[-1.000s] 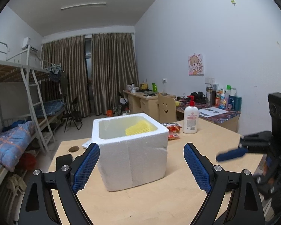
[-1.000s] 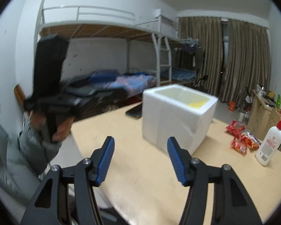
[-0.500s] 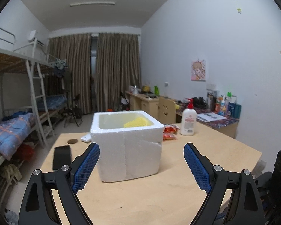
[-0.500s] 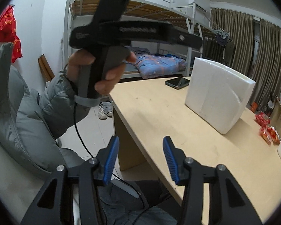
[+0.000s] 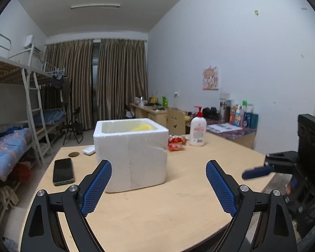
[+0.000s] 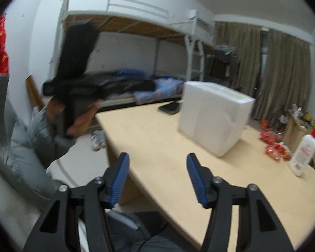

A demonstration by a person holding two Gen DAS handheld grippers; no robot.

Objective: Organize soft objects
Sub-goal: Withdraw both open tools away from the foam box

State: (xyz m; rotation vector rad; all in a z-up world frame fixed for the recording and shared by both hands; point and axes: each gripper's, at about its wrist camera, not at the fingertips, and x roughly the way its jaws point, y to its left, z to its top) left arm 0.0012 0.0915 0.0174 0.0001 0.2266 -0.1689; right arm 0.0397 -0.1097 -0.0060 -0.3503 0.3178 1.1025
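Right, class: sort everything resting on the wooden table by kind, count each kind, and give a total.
Foam box: 1
Smartphone: 1
Lotion pump bottle: 1
Red snack packets: 2, though the pile is small and may hide more
Small white device: 1
Total: 6, all on the table; the yellow item sits inside the box.

The left gripper (image 5: 158,185) is wide open and holds nothing. The right gripper (image 6: 157,178) is also open and empty, held low near the person's body.
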